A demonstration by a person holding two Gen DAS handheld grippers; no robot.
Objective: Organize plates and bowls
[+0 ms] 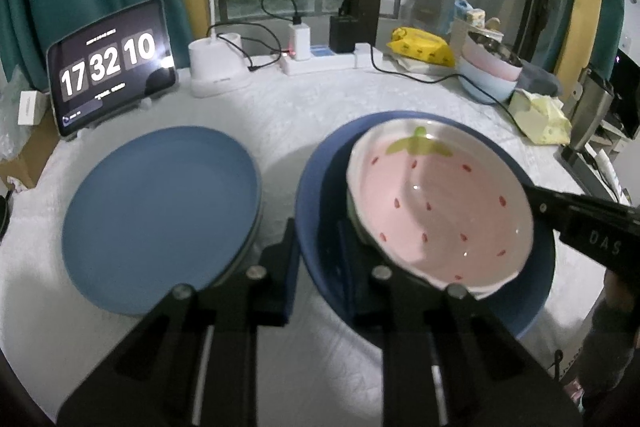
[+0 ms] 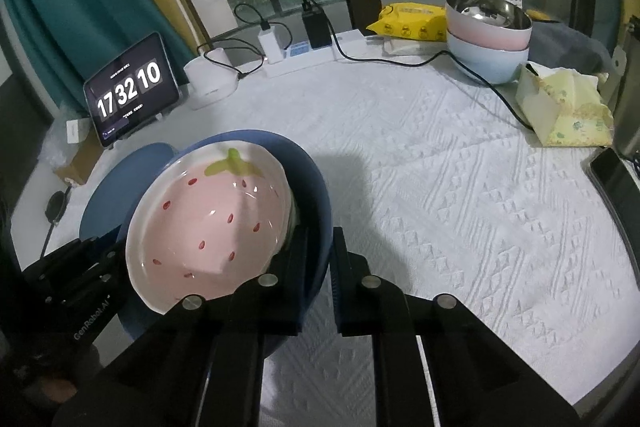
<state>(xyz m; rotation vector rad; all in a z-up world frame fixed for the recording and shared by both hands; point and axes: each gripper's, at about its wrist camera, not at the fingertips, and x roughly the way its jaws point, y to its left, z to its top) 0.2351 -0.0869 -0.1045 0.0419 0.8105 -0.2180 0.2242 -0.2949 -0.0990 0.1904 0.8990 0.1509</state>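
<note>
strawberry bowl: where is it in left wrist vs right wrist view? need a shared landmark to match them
Left wrist: strawberry bowl sits right of centre, inside the dark blue bowl, above the left claw.
Right wrist: strawberry bowl sits lower left, inside the dark blue bowl.
Shared landmark: clock tablet, upper left;, left of centre.

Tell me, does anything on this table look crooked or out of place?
Yes: the pink strawberry bowl sits tilted inside the dark blue bowl, one side riding high instead of nesting flat. Each hand-held gripper, left and right, is clamped on the blue bowl's rim. Nothing looks spilled or broken.
</note>
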